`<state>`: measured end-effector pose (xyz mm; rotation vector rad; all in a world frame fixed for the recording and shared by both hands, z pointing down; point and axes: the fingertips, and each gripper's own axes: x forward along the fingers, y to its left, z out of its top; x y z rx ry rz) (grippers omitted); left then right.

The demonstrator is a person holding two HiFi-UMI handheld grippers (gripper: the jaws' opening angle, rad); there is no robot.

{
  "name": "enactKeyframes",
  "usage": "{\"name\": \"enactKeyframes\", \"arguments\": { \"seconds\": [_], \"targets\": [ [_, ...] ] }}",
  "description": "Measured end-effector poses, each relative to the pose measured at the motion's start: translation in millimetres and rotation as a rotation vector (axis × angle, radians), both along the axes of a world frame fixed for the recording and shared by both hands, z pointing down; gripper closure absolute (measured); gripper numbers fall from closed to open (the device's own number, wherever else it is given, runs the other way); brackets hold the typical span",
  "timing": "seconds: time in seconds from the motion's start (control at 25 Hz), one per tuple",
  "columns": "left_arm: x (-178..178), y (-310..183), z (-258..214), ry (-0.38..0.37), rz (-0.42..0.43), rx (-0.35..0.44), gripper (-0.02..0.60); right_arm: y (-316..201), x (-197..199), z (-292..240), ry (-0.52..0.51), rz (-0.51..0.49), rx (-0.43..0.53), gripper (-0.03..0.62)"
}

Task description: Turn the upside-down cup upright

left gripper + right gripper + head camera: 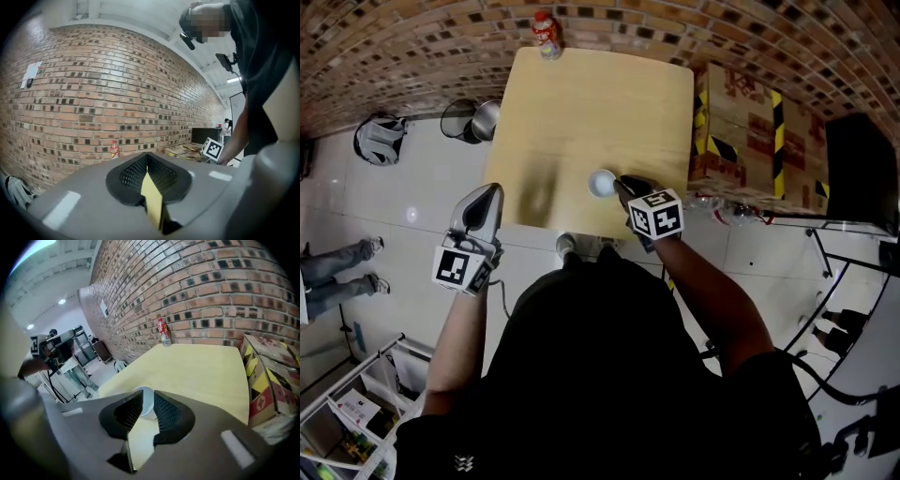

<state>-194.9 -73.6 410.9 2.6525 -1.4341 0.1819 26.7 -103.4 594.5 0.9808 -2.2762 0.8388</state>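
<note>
- A white cup (601,183) stands on the pale wood bench (600,94), near the front edge and a little right of the middle. Neither view settles whether its open end faces up or down.
- The right gripper (146,394) angles down at the cup from the person's side. Its jaws are partly open with nothing clamped. In the right gripper view the cup shows through the gap just past the tips, with each side of it hidden behind a jaw. In the head view the tips reach the cup's right flank; whether they touch it is unclear.
- The left gripper (481,208) is held off the bench's front left corner, over the tiled floor (412,187) and well apart from the cup. It points roughly level toward the brick wall (93,93), its jaws closed on each other with nothing between them.
- A small bottle (547,35) with a red label stands upright at the bench's far edge, against the wall.
- Cardboard boxes (741,131) with black-and-yellow striped tape sit just beside the bench on its right.
- Two round bins (473,120) stand on the floor by the bench's far left corner, and a second person's legs (337,267) show at the left edge of the head view.
</note>
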Motion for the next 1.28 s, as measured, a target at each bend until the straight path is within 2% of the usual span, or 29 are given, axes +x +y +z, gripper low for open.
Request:
{"name": "enactKeyframes", "arguments": {
  "seconds": [0.24,0.36,0.44,0.6,0.84,1.04,1.12,1.28],
  "targets": [
    [-11,0,8,0.013,0.010,-0.017,0.580,-5,1,21,0.077,0.043,-0.084,0.502],
    [-12,-1,0,0.037,0.020,0.013,0.580,-4,-1,29,0.079,0.055,-0.134,0.502],
    [-12,-1,-4,0.052,0.021,0.023,0.580,-5,0,33,0.083,0.061,-0.149,0.502],
    [-21,-2,-3,0.034,-0.003,0.003,0.580,-6,0,36,0.107,0.061,-0.162,0.517],
    [-24,-7,-2,0.024,-0.017,0.008,0.580,-4,2,32,0.140,0.059,-0.139,0.579],
    [-14,-8,-4,0.045,0.017,0.017,0.580,-5,8,25,0.154,0.057,-0.095,0.580],
    [-10,-8,-6,0.057,0.036,0.026,0.580,-8,15,19,0.190,0.069,-0.043,0.580],
    [-7,-9,-1,0.033,0.037,0.010,0.580,-19,32,4,0.291,0.112,0.092,0.580]
  ]
}}
